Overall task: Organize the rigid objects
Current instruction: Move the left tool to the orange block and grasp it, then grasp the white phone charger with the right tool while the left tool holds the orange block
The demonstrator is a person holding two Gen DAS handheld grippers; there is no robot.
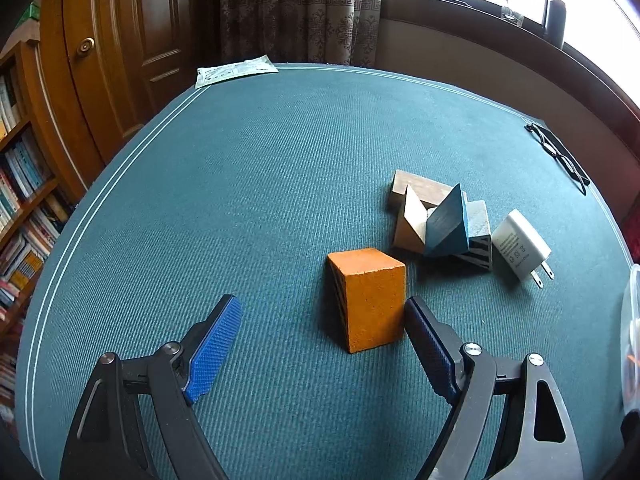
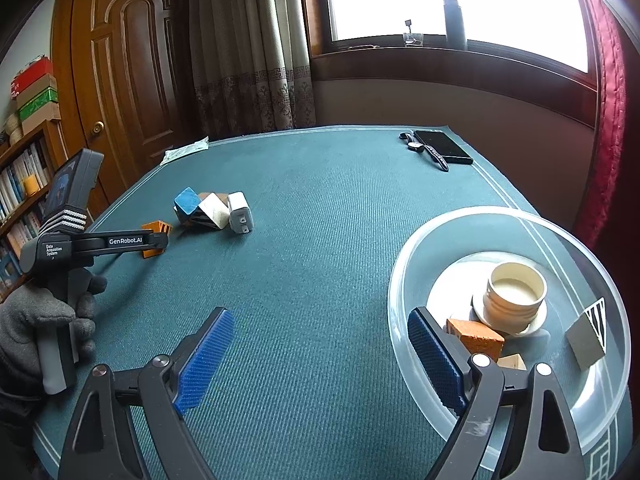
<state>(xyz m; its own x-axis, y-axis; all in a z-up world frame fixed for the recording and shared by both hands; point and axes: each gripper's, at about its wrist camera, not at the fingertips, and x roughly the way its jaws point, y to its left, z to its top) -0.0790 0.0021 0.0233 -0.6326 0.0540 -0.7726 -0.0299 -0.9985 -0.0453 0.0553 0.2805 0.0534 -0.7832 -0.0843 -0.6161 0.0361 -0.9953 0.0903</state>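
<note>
Left gripper (image 1: 320, 320) tilted down, agape | orange block (image 1: 370, 298) between | right gripper (image 2: 320, 334) wide

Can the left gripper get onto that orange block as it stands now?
Probably yes. The left gripper is open, and the orange block stands alone just ahead, near its right finger, clear of the block pile.
</note>
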